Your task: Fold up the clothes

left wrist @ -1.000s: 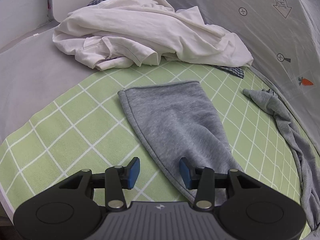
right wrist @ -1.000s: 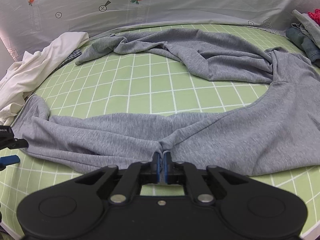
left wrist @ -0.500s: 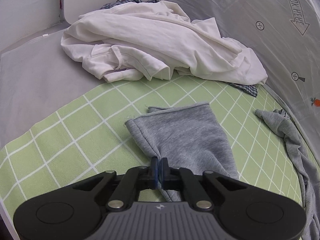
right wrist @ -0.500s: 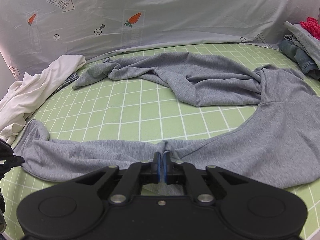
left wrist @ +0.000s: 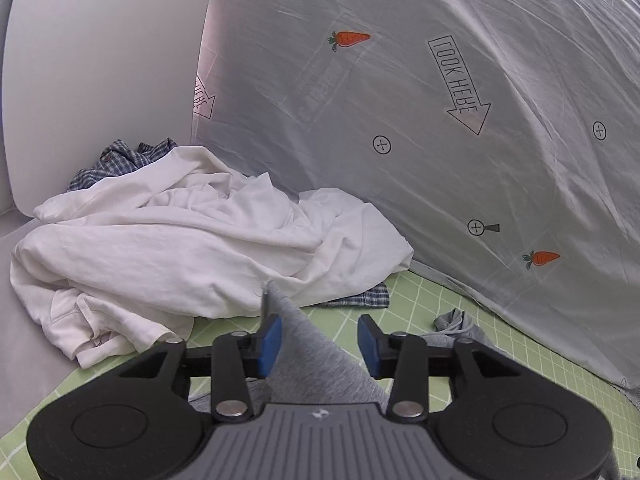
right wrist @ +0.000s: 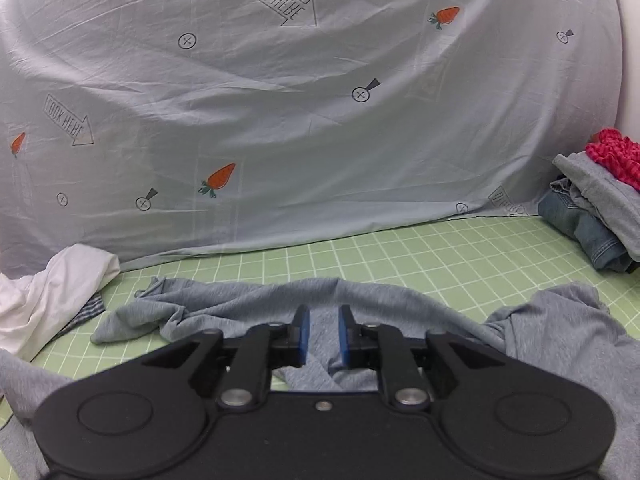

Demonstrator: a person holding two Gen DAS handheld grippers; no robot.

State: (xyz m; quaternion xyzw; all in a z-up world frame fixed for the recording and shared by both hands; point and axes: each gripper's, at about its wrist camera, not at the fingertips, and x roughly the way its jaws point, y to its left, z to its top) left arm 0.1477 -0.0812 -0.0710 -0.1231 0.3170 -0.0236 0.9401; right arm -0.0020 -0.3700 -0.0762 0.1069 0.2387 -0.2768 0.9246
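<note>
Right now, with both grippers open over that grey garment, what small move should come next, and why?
Probably draw both back: the left gripper and right gripper stand open, and the grey garment lies bunched on the green checked mat, needing a fresh grip.

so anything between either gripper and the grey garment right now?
Nothing visible. The grey garment lies directly between the open fingers of the left gripper, and grey fabric likewise sits within the open right gripper.

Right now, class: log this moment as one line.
task: fold clothes | left hand-held gripper: open, grey garment between fingers | right hand-held gripper: open over garment | white pile: untouched
</note>
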